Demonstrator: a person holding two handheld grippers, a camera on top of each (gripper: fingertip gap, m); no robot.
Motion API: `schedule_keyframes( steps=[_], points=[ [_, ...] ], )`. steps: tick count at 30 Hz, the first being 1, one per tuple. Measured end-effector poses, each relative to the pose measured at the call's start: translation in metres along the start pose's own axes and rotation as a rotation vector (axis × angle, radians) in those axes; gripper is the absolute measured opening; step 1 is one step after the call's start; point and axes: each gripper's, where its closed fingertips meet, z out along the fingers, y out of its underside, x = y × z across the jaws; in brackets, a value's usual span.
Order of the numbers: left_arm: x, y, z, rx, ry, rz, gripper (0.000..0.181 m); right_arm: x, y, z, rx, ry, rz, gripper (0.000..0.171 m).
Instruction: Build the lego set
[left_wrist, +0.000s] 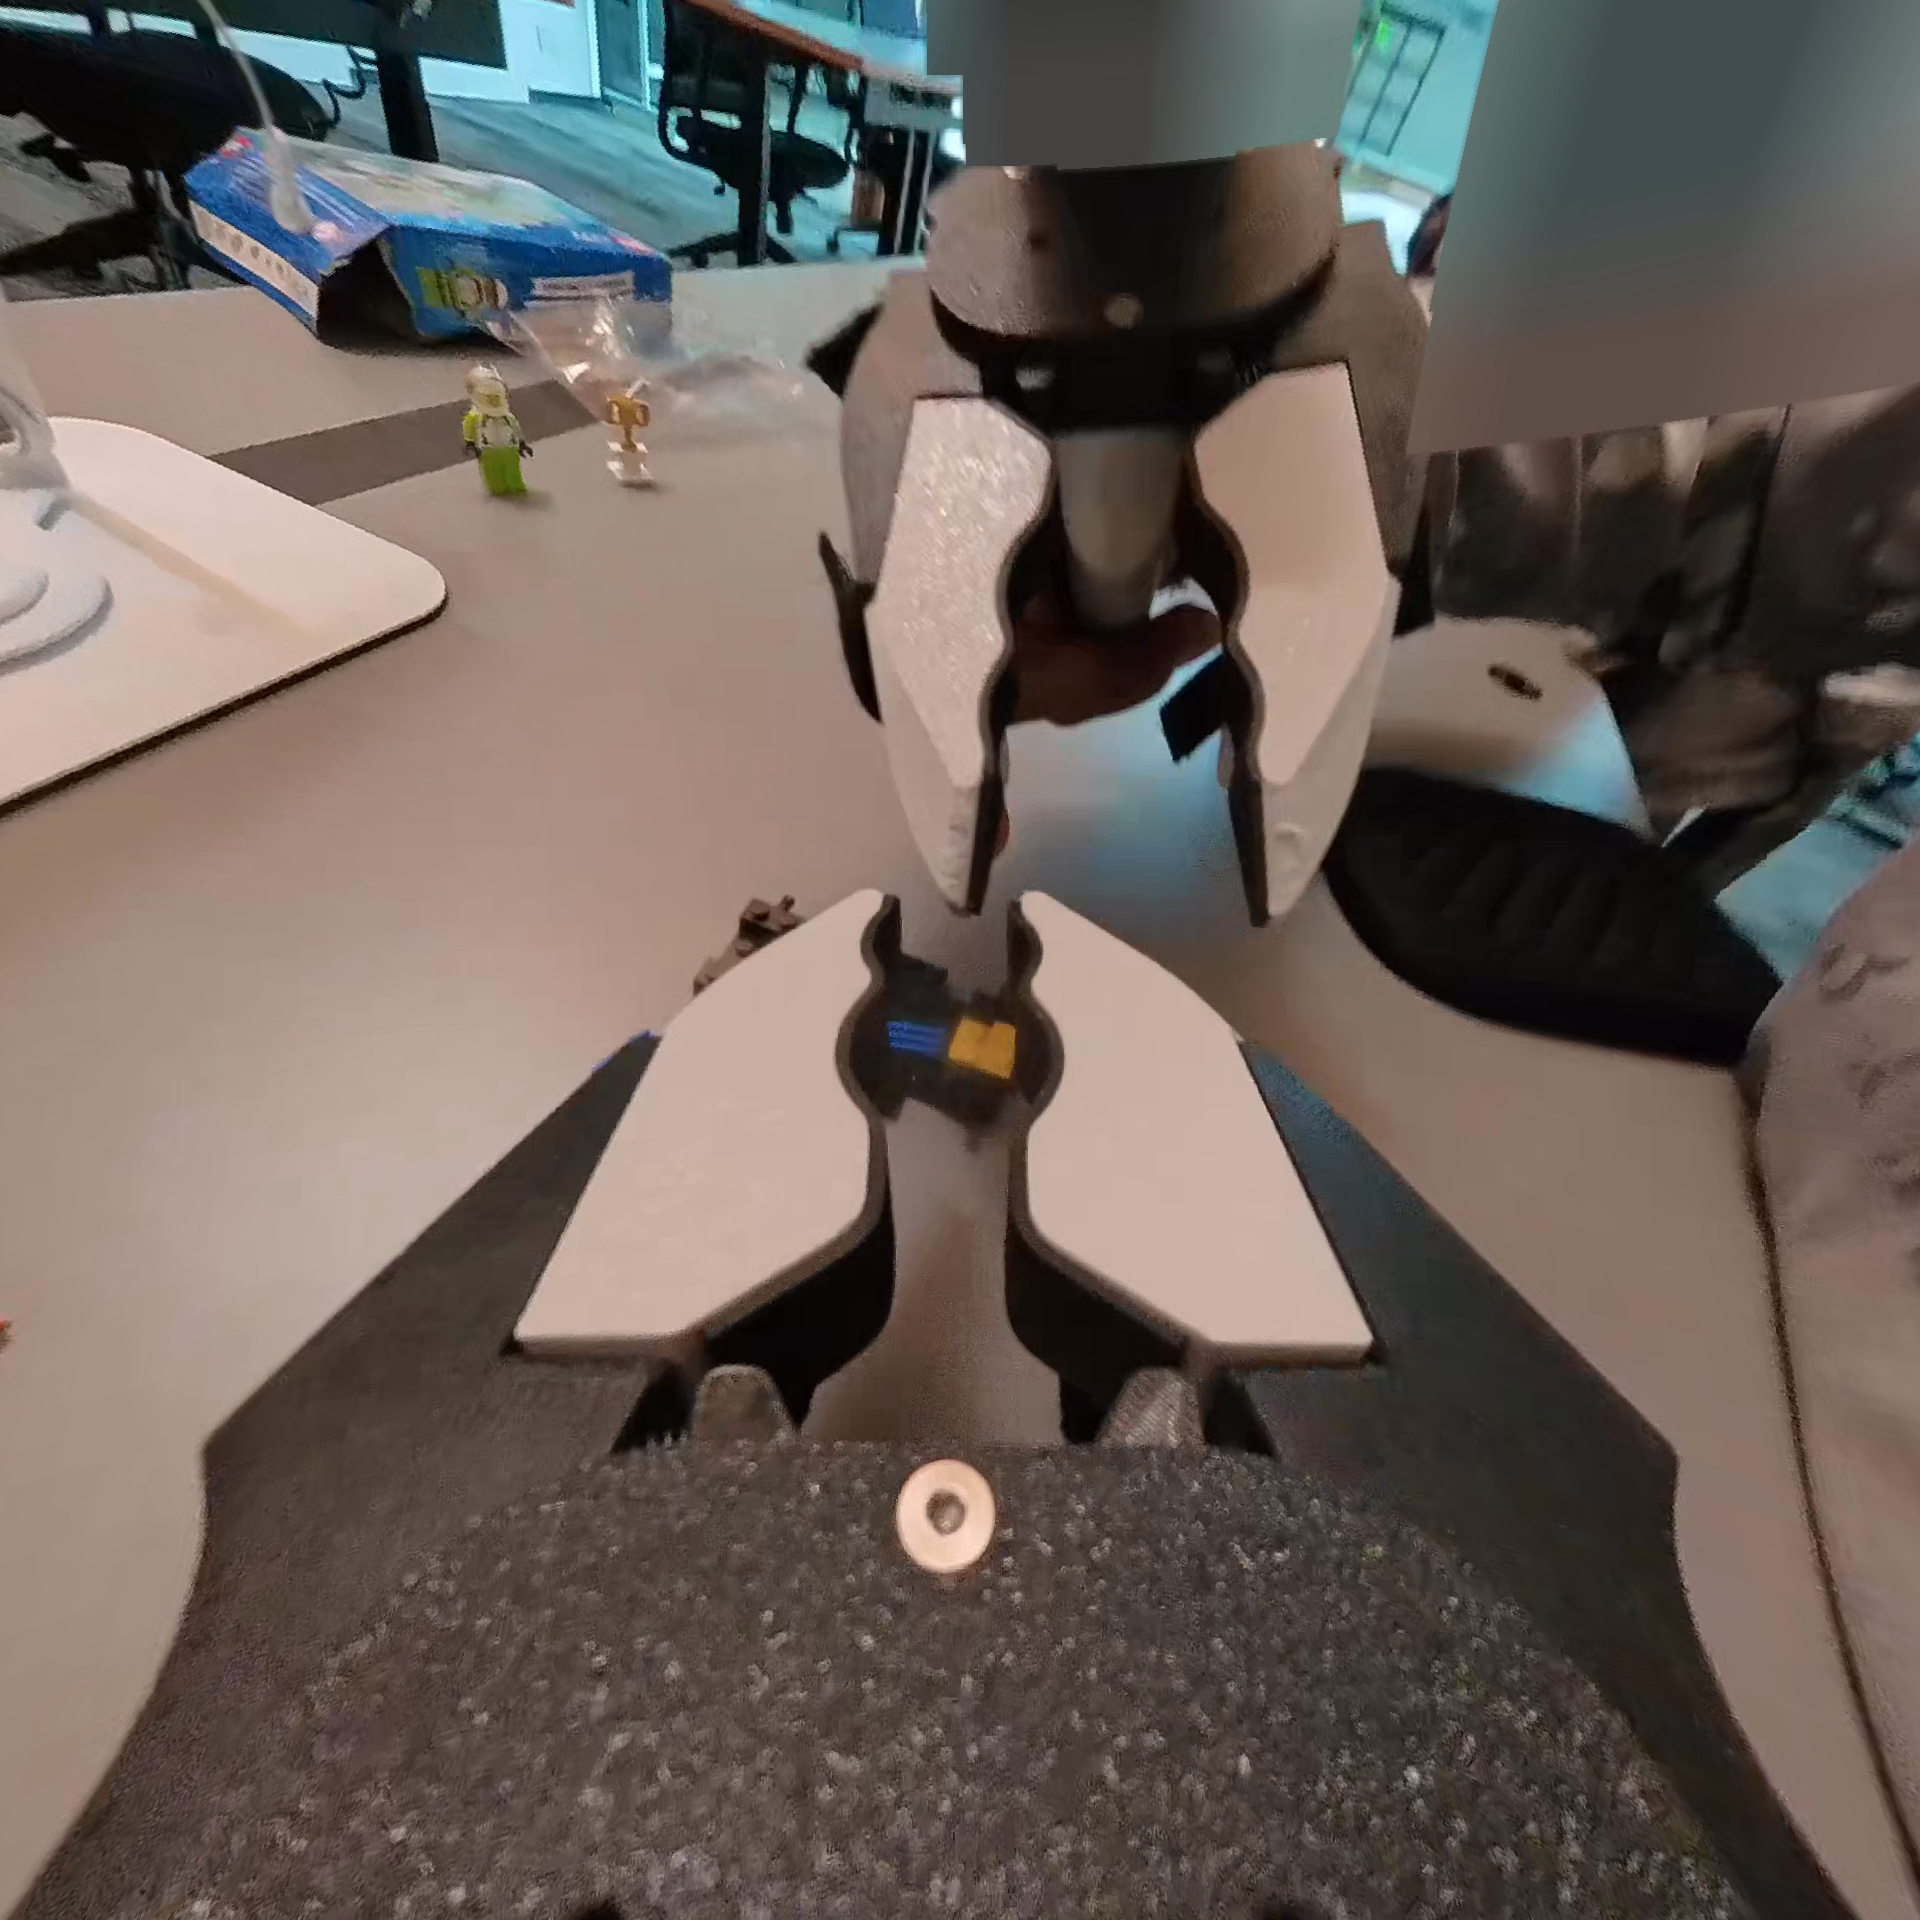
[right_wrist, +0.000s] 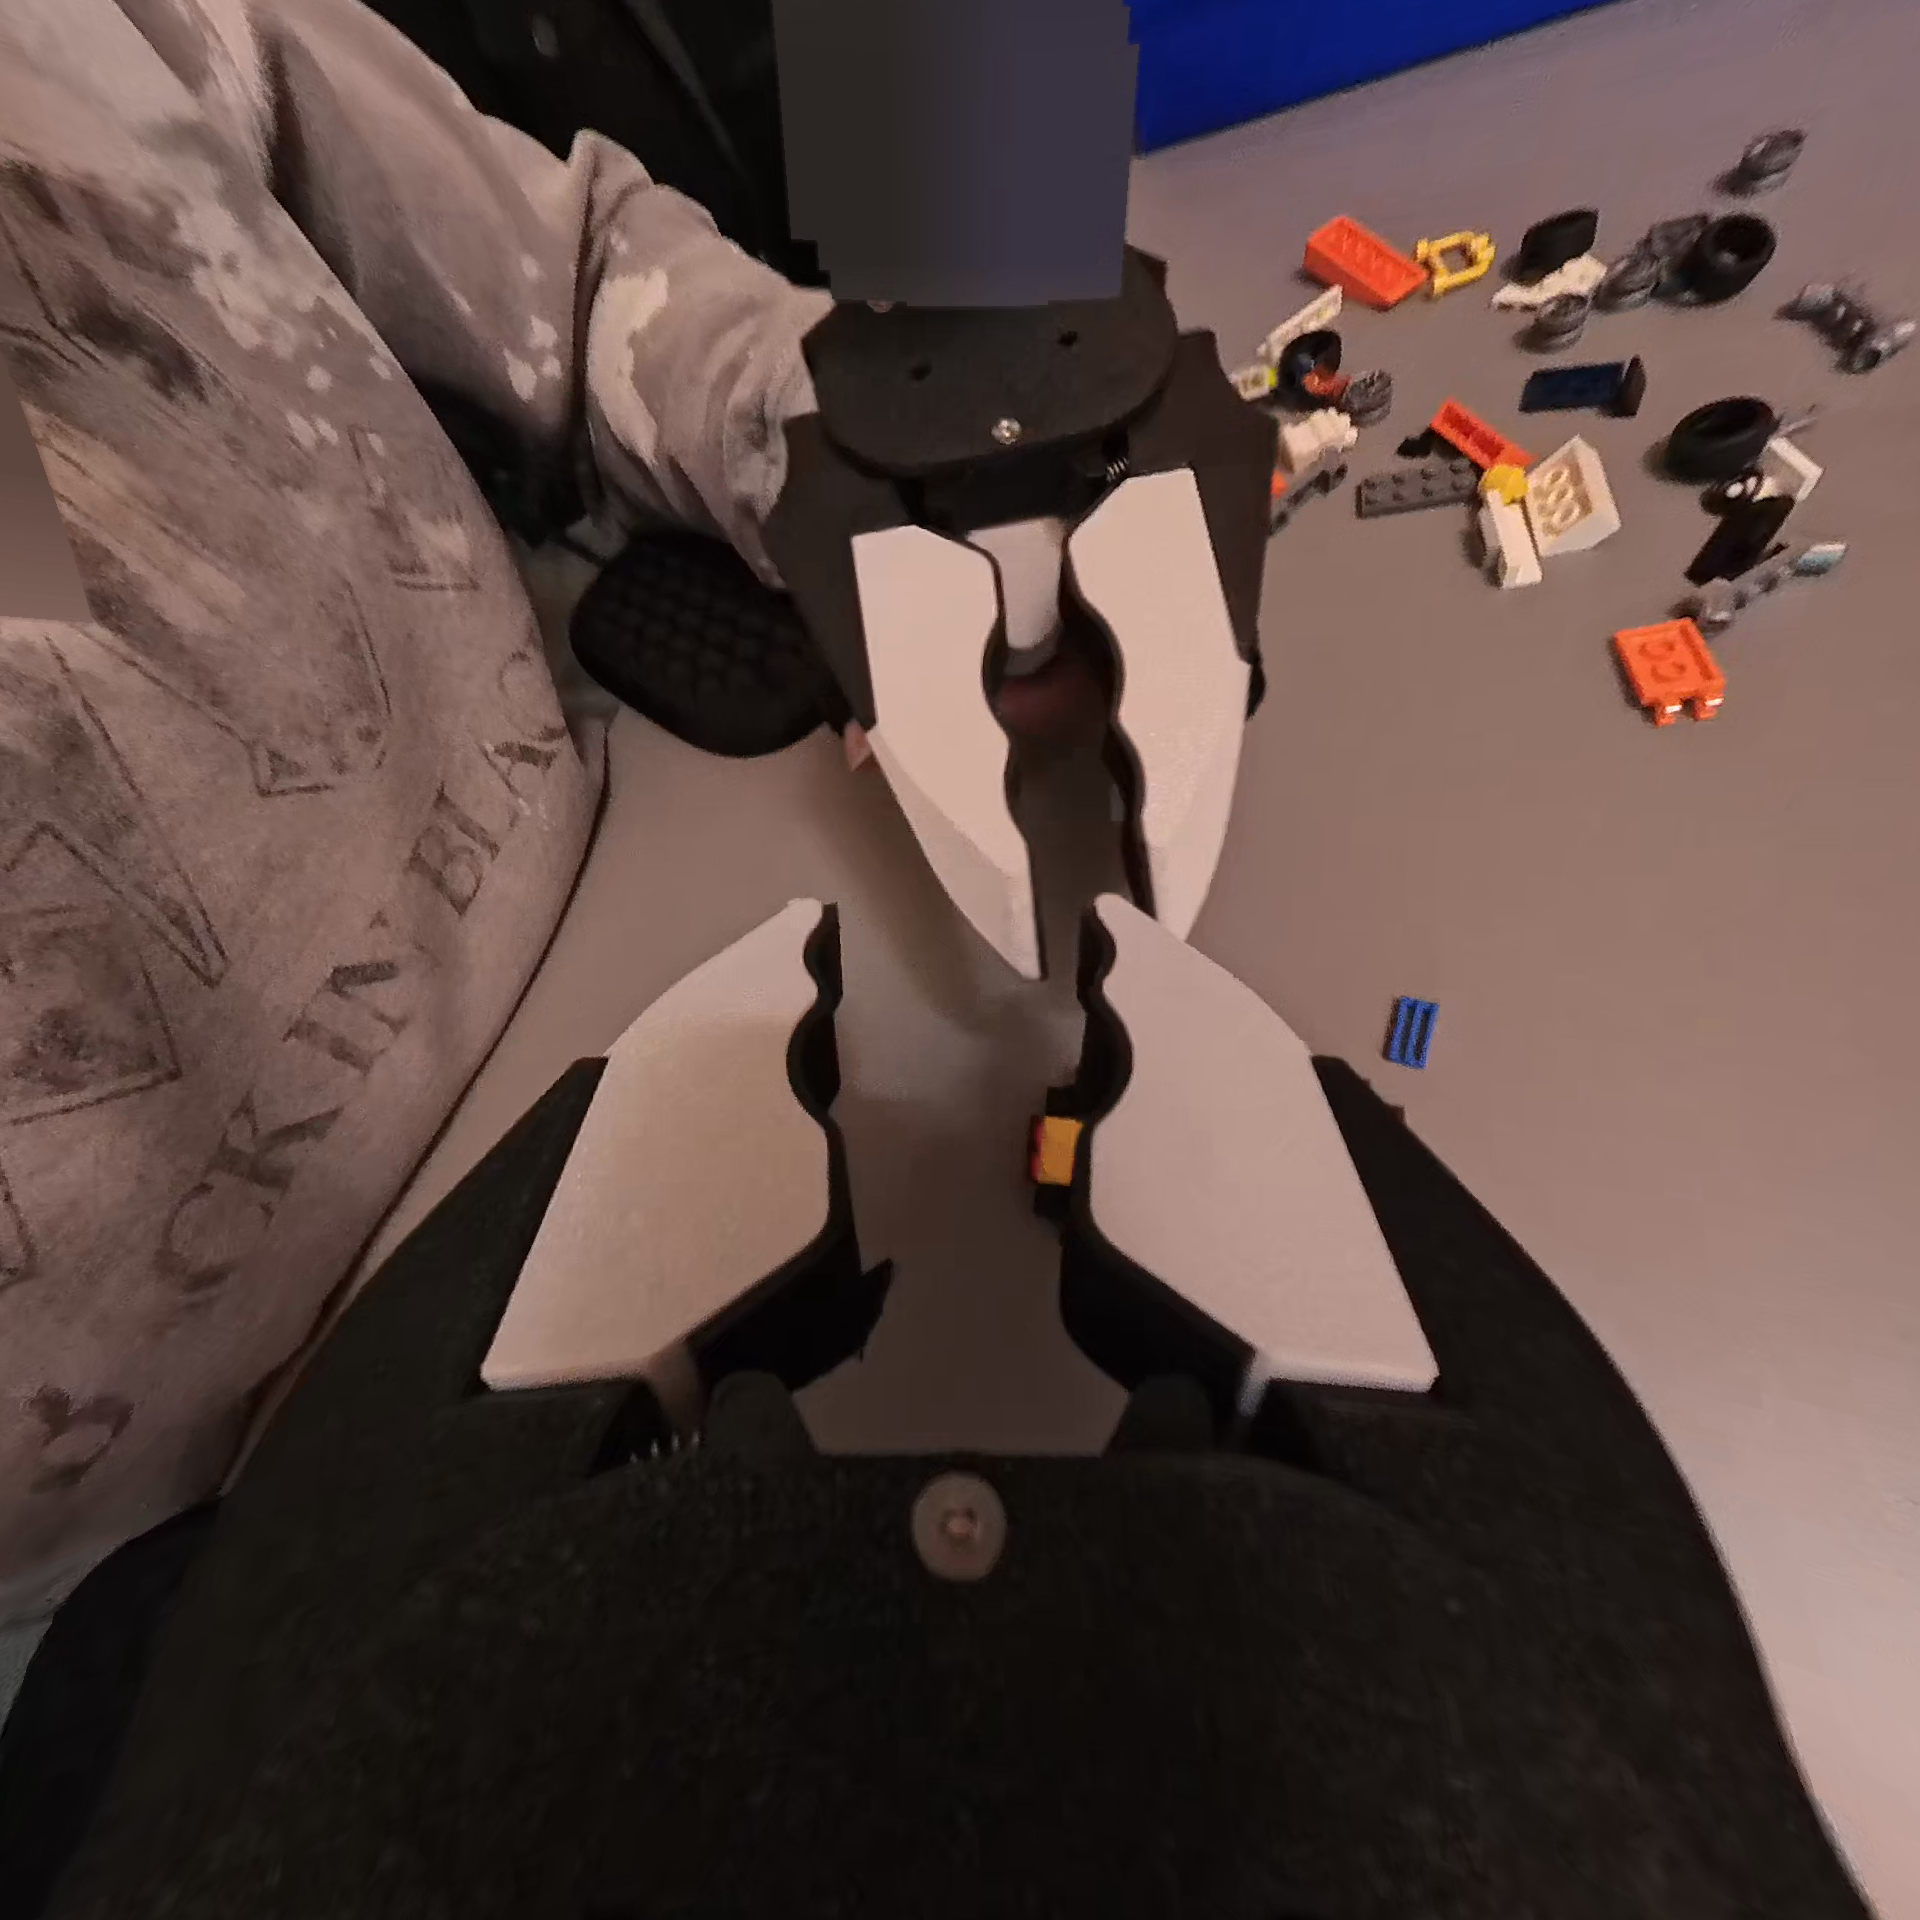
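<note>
Left wrist view: the left hand-held gripper (left_wrist: 951, 914) sits narrowed around a small black assembly (left_wrist: 951, 1044) carrying blue and yellow pieces, low over the grey surface (left_wrist: 540, 810). A finished minifigure (left_wrist: 497, 434) stands farther off.

Right wrist view: the right hand-held gripper (right_wrist: 961, 920) is parted and holds nothing. Loose bricks (right_wrist: 1538, 416) and a blue tile (right_wrist: 1411, 1031) lie unused, so I judge the build barely begun.

Printed lettering runs across the person's grey sweatshirt (right_wrist: 260, 831), and the blue lego box (left_wrist: 416, 249) on the tabletop (left_wrist: 520, 727) carries printed graphics too blurred to read.
</note>
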Motion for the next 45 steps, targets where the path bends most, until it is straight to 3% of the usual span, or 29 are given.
schedule_keyframes(
  steps=[5, 8, 10, 13, 19, 23, 28, 38, 45],
  points=[
    [-0.005, -0.008, -0.001, 0.037, -0.025, -0.028, 0.022, -0.003, -0.01, 0.004, 0.07, 0.0, 0.004, 0.045],
    [-0.012, -0.001, -0.001, -0.031, -0.102, 0.054, 0.019, 0.001, -0.008, 0.004, 0.066, 0.015, 0.012, 0.052],
    [-0.021, 0.008, -0.003, -0.091, -0.18, 0.13, 0.01, 0.001, -0.011, 0.001, 0.096, -0.004, 0.034, 0.049],
    [-0.026, 0.016, -0.004, -0.133, -0.215, 0.177, 0.011, 0.005, -0.012, -0.005, 0.109, 0.007, 0.053, 0.046],
    [-0.042, 0.024, -0.01, -0.195, -0.283, 0.215, 0.012, 0.03, 0.027, -0.004, -0.119, 0.144, -0.01, 0.045],
    [-0.046, 0.028, -0.011, -0.217, -0.299, 0.231, 0.012, 0.055, 0.053, -0.003, -0.346, 0.262, -0.117, 0.03],
    [-0.047, 0.029, -0.012, -0.228, -0.304, 0.257, 0.011, 0.057, 0.062, 0.002, -0.498, 0.241, -0.193, 0.02],
    [-0.043, 0.029, -0.012, -0.225, -0.273, 0.273, 0.01, 0.052, 0.075, 0.008, -0.591, 0.173, -0.076, 0.02],
    [-0.04, 0.029, -0.012, -0.227, -0.268, 0.287, 0.01, 0.055, 0.076, 0.007, -0.607, 0.184, -0.066, 0.008]
  ],
)
